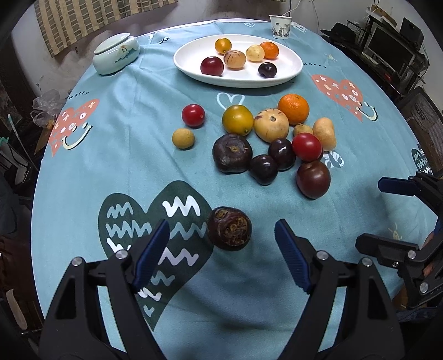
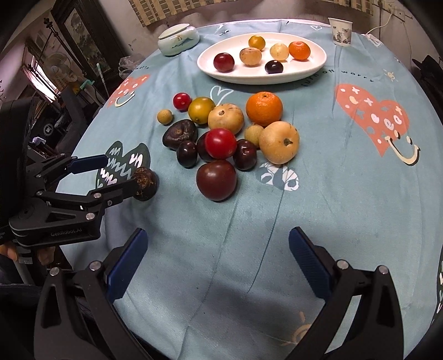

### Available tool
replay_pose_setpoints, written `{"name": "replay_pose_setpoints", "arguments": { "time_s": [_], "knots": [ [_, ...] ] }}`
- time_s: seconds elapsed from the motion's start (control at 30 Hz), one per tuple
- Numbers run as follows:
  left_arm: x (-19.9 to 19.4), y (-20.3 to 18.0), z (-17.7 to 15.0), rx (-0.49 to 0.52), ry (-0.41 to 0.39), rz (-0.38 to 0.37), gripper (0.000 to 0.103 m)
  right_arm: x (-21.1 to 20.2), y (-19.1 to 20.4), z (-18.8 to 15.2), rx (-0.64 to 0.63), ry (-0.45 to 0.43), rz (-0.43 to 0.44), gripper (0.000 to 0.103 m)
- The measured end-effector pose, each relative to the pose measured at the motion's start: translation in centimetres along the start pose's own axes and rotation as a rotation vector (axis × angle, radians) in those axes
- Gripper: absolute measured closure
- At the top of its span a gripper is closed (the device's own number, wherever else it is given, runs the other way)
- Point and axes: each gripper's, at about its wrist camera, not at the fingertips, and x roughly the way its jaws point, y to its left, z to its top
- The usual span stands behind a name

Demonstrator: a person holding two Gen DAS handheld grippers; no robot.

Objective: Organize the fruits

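Left gripper: the left gripper (image 1: 221, 241) had its two blue fingers spread wide apart and gripped nothing.
Dark brown fruit: a rough dark brown fruit (image 1: 229, 229) sat on the cloth between the left gripper's fingertips, a bit ahead of them. From the right wrist view it looked just at the tip of one finger (image 2: 145, 180), but I could not tell if it touched.
Right gripper: the right gripper (image 2: 217, 254) was also spread wide, with only bare cloth between its fingers.
Fruit pile: a pile of fruit (image 1: 277, 144) lay ahead of the left gripper and a little to its right. It lay straight ahead of the right gripper.
In the pile: an orange (image 2: 264, 108), a big red-brown tomato (image 2: 216, 180), a bright red tomato (image 2: 220, 143), dark plums and pale yellow fruits, many touching each other.
Loose fruit: a small red tomato (image 1: 193, 115) and a small tan ball fruit (image 1: 183, 138) sat apart, left of the pile.
White plate: the white plate (image 1: 191, 65) was far ahead of both grippers, past the pile, and held six fruits.
Tablecloth: a blue tablecloth (image 1: 83, 171) with hearts covered the round table.
Far side: a lidded pale jar (image 1: 115, 54) stood left of the plate and a paper cup (image 1: 280, 26) stood behind it to the right.
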Motion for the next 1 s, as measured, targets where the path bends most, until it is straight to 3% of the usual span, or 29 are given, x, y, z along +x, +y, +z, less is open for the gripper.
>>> {"name": "replay_pose_setpoints", "arguments": {
  "time_s": [0.47,0.77,1.0],
  "knots": [
    [-0.2,0.2,-0.4,-0.012,-0.003,-0.002,0.023,0.0,0.2,-0.2,-0.004,-0.001,0.0,0.001],
    [0.0,1.2,-0.9,-0.034,0.013,0.012,0.023,-0.7,-0.2,0.4,0.024,-0.09,-0.073,0.001],
    [1.2,0.6,-0.8,-0.014,0.036,-0.001,0.023,0.0,-0.6,0.1,0.054,-0.056,-0.068,0.001]
  ]
}}
